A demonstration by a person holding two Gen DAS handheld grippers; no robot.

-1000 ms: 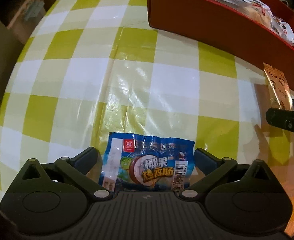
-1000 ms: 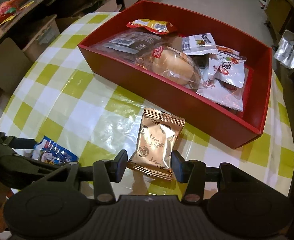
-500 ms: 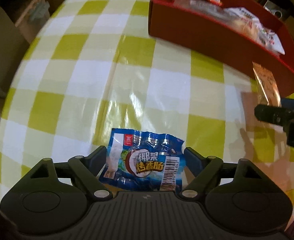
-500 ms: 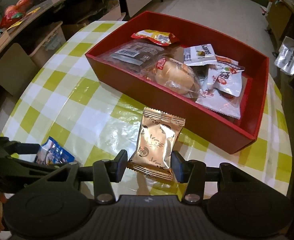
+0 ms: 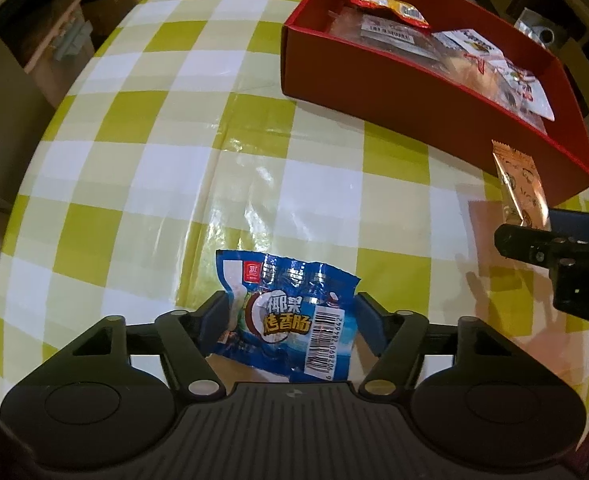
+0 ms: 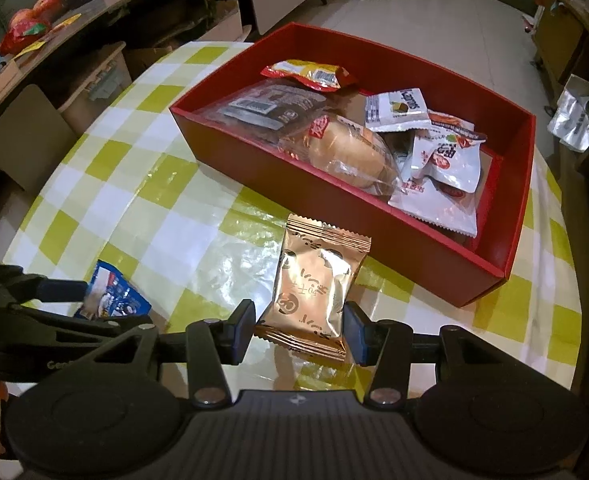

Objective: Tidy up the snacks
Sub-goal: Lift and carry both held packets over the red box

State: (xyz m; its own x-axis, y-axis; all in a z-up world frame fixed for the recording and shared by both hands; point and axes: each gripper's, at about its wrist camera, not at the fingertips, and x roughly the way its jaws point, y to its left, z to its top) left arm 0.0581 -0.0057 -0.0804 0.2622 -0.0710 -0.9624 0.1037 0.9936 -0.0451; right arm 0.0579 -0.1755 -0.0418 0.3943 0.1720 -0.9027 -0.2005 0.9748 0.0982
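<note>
My left gripper (image 5: 290, 320) is shut on a blue sausage packet (image 5: 286, 320) and holds it above the checked table (image 5: 142, 168). My right gripper (image 6: 299, 328) is shut on a gold foil snack packet (image 6: 314, 280), lifted just in front of the red box (image 6: 278, 172). The red box holds several snacks, among them a wrapped bun (image 6: 346, 152) and white packets (image 6: 446, 160). The gold packet (image 5: 518, 184) and red box (image 5: 414, 100) also show at the right in the left wrist view. The blue packet (image 6: 110, 296) shows at the left in the right wrist view.
The round table has a yellow-and-white checked cloth. Chairs and a low cabinet (image 6: 94, 80) stand beyond its left edge. Shelves with boxes and fruit (image 6: 34, 20) run along the far left. A silver bag (image 6: 574, 120) lies on the floor at the right.
Both grippers have risen with their packets; the table and red box look farther away. The left gripper's jaws have closed further on the blue packet.
</note>
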